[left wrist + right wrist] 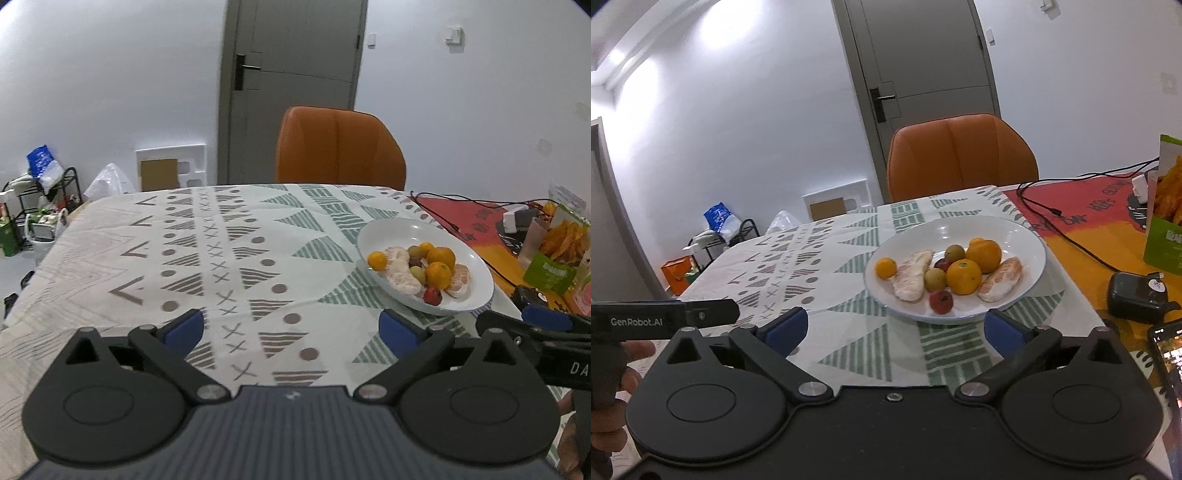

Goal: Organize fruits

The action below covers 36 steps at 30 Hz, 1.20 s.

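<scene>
fruits (947,273) sit piled in the white plate (1030,240) near the counter's right edge; both my grippers, left (291,326) and right (895,325), hang spread and empty. i'd pick an outlying piece first, closing gently.

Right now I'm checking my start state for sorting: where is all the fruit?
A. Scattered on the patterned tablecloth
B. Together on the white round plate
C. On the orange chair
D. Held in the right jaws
B: the oranges, peeled segments and small fruits all lie on the white round plate; both grippers' jaws are open and empty.
</scene>
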Each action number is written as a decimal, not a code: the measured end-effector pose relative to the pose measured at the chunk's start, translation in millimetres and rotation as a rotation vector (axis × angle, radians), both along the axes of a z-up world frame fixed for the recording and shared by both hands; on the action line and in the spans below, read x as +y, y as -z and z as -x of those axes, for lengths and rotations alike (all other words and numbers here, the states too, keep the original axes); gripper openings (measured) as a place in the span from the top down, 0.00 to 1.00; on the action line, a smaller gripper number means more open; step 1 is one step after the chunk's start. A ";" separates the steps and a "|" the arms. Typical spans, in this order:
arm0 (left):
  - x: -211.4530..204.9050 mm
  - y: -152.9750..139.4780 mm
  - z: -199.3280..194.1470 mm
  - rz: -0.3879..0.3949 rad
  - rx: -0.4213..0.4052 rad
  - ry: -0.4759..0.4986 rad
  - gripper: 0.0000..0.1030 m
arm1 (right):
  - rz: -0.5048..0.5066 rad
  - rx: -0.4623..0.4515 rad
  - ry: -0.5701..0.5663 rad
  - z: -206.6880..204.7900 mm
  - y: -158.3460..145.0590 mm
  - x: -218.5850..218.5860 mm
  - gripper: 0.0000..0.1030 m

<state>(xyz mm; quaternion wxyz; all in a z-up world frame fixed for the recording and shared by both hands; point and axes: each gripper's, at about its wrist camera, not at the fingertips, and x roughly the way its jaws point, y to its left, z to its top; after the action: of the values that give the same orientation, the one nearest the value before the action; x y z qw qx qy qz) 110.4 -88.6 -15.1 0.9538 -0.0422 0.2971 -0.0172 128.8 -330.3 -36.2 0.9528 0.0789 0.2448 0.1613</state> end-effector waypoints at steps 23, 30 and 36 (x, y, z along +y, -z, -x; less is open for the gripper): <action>44.8 -41.2 77.9 -0.029 -0.072 -0.051 0.00 | 0.001 -0.041 -0.085 53.1 -34.5 14.9 0.00; 50.7 -50.4 97.0 -0.032 -0.098 -0.035 0.00 | 0.020 -0.067 -0.108 68.0 -46.6 16.6 0.00; 51.7 -53.3 107.1 -0.033 -0.111 -0.030 0.00 | 0.030 -0.072 -0.107 77.7 -48.5 18.4 0.00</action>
<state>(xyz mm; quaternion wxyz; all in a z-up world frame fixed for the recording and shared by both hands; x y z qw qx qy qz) 3.3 -36.9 38.3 0.9695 -0.0301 0.2432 -0.0001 51.0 -311.9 12.3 0.9520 0.0459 0.2168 0.2110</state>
